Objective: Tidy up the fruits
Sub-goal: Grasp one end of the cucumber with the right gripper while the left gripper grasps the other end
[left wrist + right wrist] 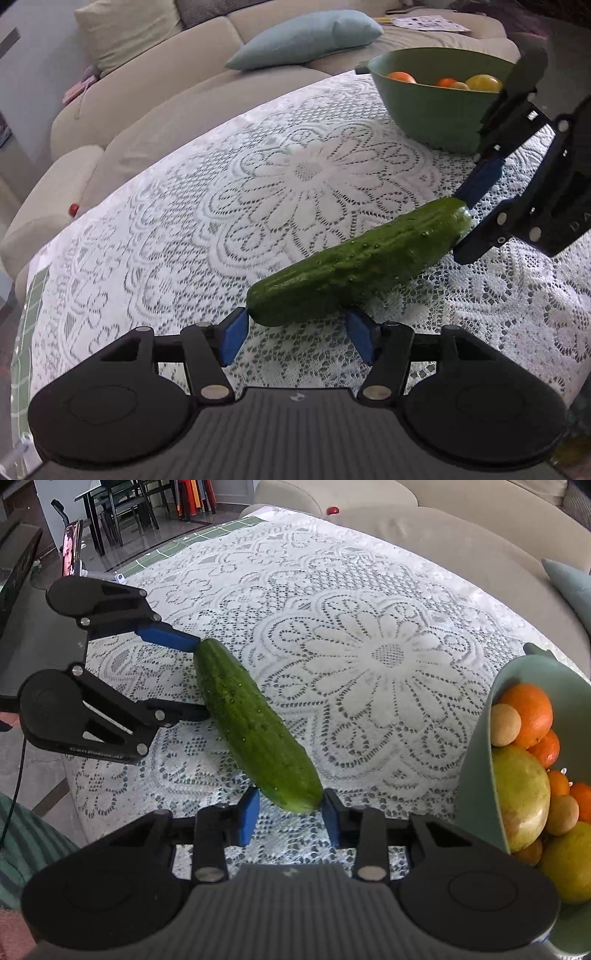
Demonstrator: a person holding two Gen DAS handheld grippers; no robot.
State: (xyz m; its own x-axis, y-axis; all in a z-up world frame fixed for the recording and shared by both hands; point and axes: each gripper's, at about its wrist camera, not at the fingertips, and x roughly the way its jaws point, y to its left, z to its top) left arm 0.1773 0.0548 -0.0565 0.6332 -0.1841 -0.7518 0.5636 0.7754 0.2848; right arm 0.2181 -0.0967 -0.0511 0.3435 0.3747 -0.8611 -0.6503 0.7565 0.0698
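Cucumber [360, 260] lying flat, ends between both open claws

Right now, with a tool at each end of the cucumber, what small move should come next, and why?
Probably close the right tool on the near end of the cucumber. Its open fingers straddle that end, the left tool brackets the other, also open, and the cucumber lies flat on the lace cloth beside the green bowl.

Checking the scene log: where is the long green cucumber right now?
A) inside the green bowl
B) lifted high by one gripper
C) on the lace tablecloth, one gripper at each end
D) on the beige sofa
C: the long green cucumber lies on the white lace tablecloth, with the left gripper and right gripper at opposite ends.
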